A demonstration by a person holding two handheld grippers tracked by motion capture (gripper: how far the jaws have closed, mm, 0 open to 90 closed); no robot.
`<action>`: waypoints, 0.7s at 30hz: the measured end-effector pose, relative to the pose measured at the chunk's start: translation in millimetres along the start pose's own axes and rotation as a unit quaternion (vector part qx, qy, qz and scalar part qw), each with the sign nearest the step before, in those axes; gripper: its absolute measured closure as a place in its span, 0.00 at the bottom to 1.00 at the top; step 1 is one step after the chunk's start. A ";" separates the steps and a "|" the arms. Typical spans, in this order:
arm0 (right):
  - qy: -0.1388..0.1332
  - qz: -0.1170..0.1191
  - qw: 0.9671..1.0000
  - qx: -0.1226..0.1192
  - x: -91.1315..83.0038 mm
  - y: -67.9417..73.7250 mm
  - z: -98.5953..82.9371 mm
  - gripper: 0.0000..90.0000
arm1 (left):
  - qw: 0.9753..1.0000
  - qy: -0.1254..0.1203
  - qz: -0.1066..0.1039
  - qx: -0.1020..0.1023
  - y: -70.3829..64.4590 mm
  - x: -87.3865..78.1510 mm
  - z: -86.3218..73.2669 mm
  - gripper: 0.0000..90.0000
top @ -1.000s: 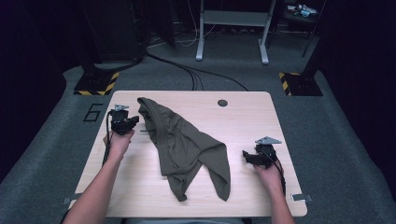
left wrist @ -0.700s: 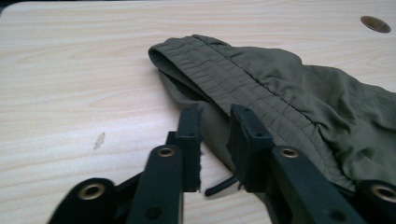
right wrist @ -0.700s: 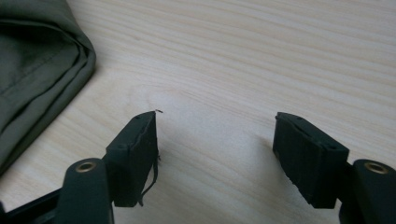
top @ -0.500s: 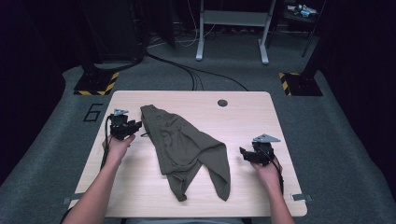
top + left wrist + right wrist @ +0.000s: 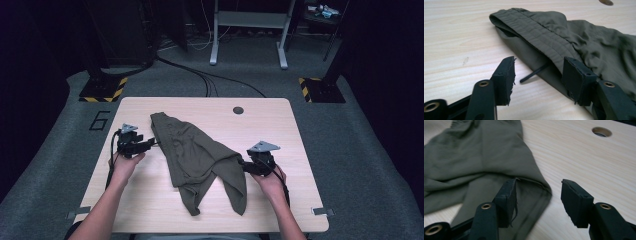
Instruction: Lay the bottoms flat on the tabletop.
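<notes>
Left tool (image 5: 150,144) and right tool (image 5: 242,163), jaws apart, flanking olive trousers (image 5: 200,155).

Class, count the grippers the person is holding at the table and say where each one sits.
2. The left gripper is at the olive garment's left edge near the waistband; the right gripper is at its right edge.

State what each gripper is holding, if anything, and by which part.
Nothing is held. The left gripper is open at the waistband edge of the olive trousers; the right gripper is open at a leg's edge.
</notes>
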State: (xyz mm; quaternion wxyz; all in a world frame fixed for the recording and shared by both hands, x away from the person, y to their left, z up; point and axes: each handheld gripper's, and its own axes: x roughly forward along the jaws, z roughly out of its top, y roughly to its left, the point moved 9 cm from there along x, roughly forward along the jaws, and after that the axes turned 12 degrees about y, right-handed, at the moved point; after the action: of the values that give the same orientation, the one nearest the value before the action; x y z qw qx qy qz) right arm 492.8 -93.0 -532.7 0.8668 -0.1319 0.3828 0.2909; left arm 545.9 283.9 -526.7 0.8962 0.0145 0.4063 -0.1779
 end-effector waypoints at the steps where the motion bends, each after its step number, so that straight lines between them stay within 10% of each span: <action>1: -0.002 0.003 1.000 -0.005 -0.1 4.6 2.7 0.51 | 1.000 0.002 -0.001 0.004 -0.4 -0.8 -1.5 0.46; 21: -0.008 0.073 0.996 -0.056 19.8 82.6 30.2 0.57 | 1.000 0.002 -0.002 0.022 -7.3 -7.3 -14.8 0.38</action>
State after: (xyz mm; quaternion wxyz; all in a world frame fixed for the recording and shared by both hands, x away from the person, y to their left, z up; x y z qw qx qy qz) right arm 471.2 -5.6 -527.5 0.8375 -0.1501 0.3679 0.3751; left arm 528.4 281.9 -530.4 0.8942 0.0339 0.4044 -0.1891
